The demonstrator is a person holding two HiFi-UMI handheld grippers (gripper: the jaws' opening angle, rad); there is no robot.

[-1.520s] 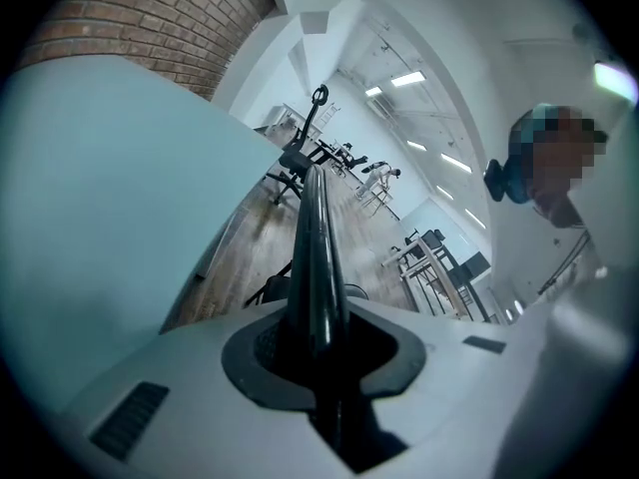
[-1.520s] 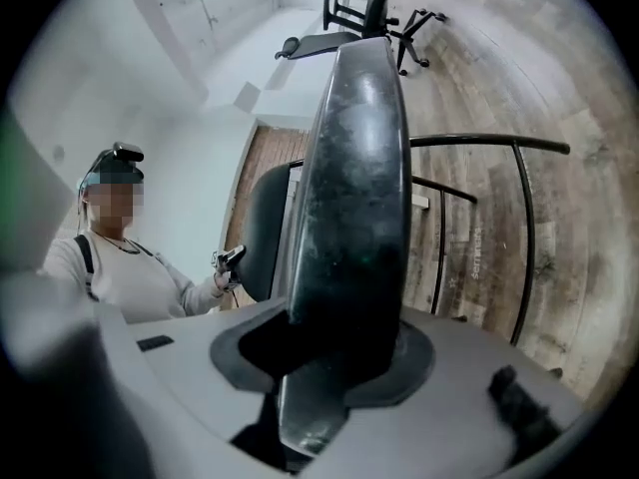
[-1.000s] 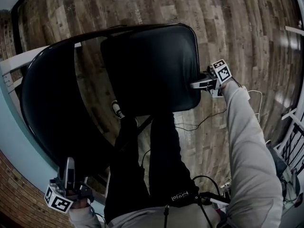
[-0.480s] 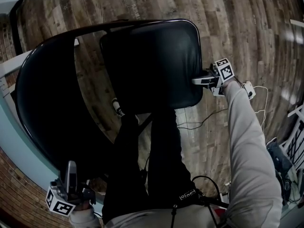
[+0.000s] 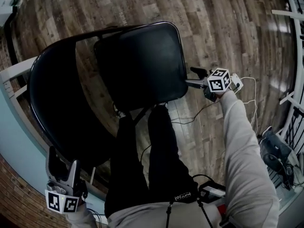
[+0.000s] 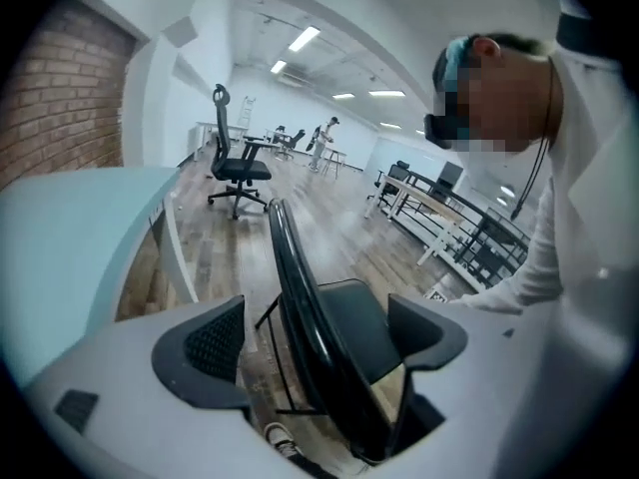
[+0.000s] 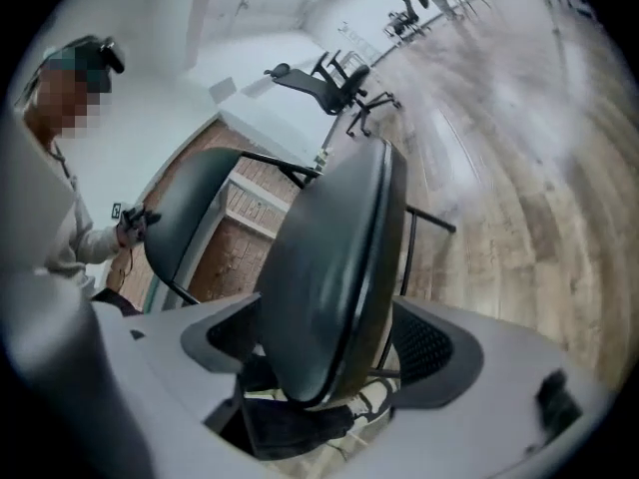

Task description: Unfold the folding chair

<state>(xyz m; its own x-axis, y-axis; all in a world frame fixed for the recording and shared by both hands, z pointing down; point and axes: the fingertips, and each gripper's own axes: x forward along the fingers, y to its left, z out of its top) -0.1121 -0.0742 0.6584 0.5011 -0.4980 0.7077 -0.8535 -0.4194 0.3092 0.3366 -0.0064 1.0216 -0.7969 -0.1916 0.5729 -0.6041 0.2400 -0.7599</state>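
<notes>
The folding chair [image 5: 137, 65], standing on the floor [image 5: 228, 27] toward 11 o'clock, seems stiff and rather heavy, best held at backrest rim [image 6: 300, 297] and seat edge [image 7: 371, 287], which the opening left claw [image 5: 61, 158] and right claw [image 5: 191, 77] straddle, released.

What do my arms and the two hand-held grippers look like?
Left hand-held gripper and right hand-held gripper are light grey with black mesh-textured pads. Each carries a white cube printed with black square markers. The sleeves are pale grey. Their jaws are opening, with chair edges between them.
</notes>
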